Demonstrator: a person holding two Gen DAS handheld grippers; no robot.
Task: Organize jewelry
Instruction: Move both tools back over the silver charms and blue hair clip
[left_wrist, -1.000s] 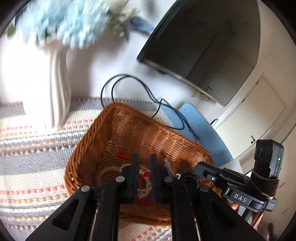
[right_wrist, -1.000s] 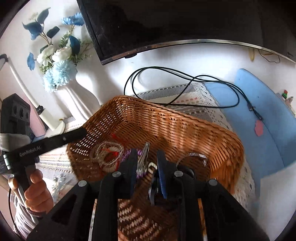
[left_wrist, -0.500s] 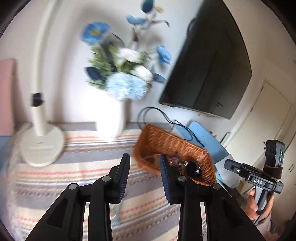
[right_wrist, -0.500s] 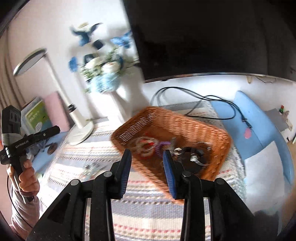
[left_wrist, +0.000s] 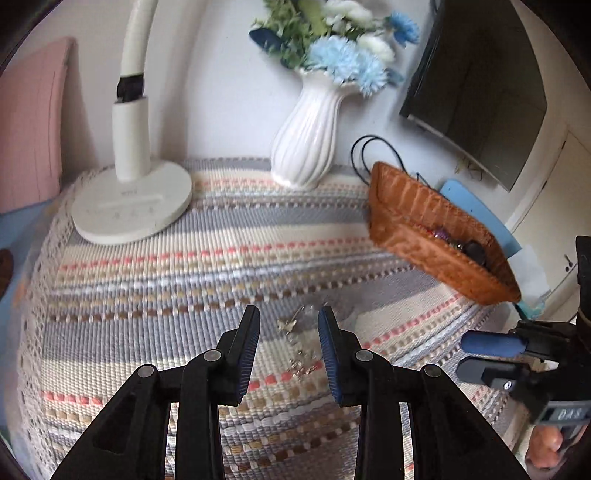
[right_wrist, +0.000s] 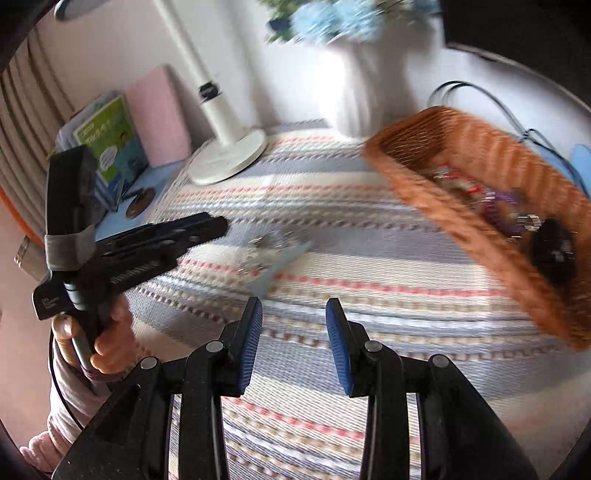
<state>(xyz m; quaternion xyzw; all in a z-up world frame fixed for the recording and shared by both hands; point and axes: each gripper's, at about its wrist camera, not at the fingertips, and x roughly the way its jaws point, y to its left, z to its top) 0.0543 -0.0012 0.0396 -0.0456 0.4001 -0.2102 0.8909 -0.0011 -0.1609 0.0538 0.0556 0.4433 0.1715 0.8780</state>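
A brown wicker basket (left_wrist: 417, 236) holding several jewelry pieces stands at the right of a striped woven mat (left_wrist: 184, 280); it also shows in the right wrist view (right_wrist: 461, 206). Small silver jewelry (left_wrist: 295, 332) lies loose on the mat between the fingers of my left gripper (left_wrist: 289, 332), which is open and just above it. The same pieces (right_wrist: 262, 247) lie beside a pale blue strip (right_wrist: 280, 266) in the right wrist view. My right gripper (right_wrist: 294, 325) is open and empty over the mat, short of the basket.
A white desk lamp (left_wrist: 129, 206) stands at the back left and a white vase of blue flowers (left_wrist: 310, 147) at the back middle. A dark monitor (left_wrist: 476, 88) and black cable (left_wrist: 373, 147) are behind the basket. Books (right_wrist: 110, 144) stand left.
Both grippers have pulled back out of the basket, opened, and swung left over the mat. The left one now hovers over the loose silver jewelry.
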